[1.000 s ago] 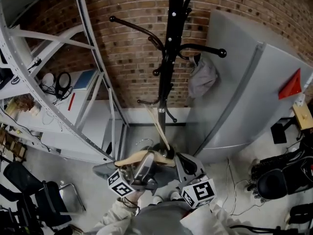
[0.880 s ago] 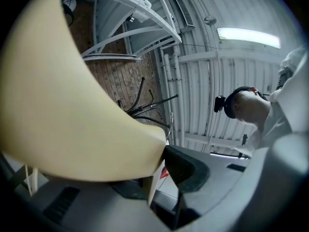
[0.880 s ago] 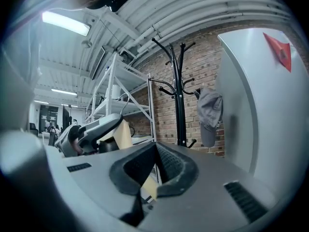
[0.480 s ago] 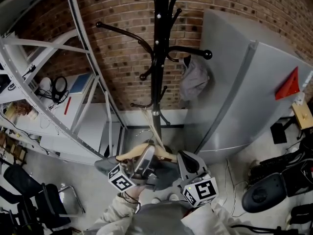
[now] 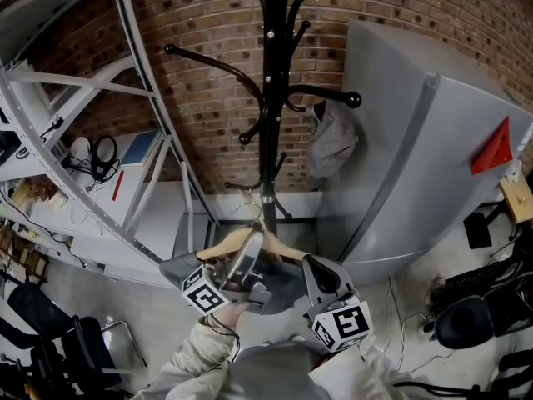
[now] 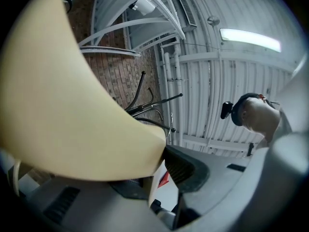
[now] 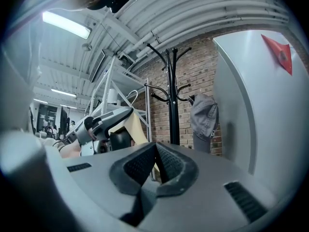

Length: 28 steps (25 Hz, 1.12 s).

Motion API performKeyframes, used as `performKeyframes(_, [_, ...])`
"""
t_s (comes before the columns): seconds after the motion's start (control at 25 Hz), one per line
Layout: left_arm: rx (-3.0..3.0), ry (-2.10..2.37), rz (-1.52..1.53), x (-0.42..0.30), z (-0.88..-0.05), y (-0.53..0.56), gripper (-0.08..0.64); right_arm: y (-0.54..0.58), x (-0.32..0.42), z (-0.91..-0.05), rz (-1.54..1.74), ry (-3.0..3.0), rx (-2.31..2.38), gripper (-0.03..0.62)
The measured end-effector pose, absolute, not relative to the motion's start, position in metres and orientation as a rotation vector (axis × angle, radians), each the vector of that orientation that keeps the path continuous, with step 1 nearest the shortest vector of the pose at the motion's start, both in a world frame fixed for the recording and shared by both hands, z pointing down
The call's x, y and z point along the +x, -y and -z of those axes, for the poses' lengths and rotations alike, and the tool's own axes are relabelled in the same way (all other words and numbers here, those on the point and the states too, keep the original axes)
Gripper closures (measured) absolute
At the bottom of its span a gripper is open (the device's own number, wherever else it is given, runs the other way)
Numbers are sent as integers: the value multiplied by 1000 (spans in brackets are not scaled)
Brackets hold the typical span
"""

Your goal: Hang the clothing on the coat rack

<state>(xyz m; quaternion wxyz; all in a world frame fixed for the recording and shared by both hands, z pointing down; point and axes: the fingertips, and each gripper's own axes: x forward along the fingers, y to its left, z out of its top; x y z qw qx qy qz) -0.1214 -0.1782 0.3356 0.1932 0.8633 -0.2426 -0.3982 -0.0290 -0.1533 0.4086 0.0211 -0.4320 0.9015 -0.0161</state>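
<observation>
In the head view, the left gripper (image 5: 248, 247) is clamped on a wooden hanger (image 5: 218, 247) low in the frame. The grey clothing (image 5: 281, 280) is draped over the hanger and sags below it. The right gripper (image 5: 313, 267) sits just beside, against the cloth. The black coat rack (image 5: 268, 73) stands ahead in front of the brick wall (image 5: 208, 23). One of its arms already carries another grey garment (image 5: 331, 140), and the arm on the left is bare. A grey cabinet (image 5: 416, 165) stands to the right.

In the left gripper view, the hanger (image 6: 63, 95) fills the left side and the left gripper (image 6: 162, 152) bites its pale wood. The curved arms of the rack (image 6: 145, 105) show beyond. The cloth itself does not show here.

In the right gripper view, the right gripper (image 7: 154, 150) has its jaws together at the tips, with nothing seen between them. It also shows the left gripper (image 7: 104, 122) side-on with the hanger (image 7: 133, 128) and what looks like its wire hook (image 7: 128, 99). The rack (image 7: 172, 95) and the hung garment (image 7: 203, 115) stand behind.

The hanger is likely stiff, light and smooth, so the firm hold on the wood near its neck suits it. The cloth is soft and may slide off a tilted shoulder, so the free gripper could steady it.
</observation>
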Motion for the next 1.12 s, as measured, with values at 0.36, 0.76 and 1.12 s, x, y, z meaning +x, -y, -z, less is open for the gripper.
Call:
performKeyframes(0.36, [2462,669,1128,-127,-316,206,456,169,-31,-406,31,-2789,-1339,569])
performKeyframes(0.76, [2463,649,1152,-135,-302,234,456,184,-27,-405,22,-2773,-1369,569])
performKeyframes(1.12, [2475,624,1167,-138,-289,255,456,192,-27,-407,21,-2764,-1396,569])
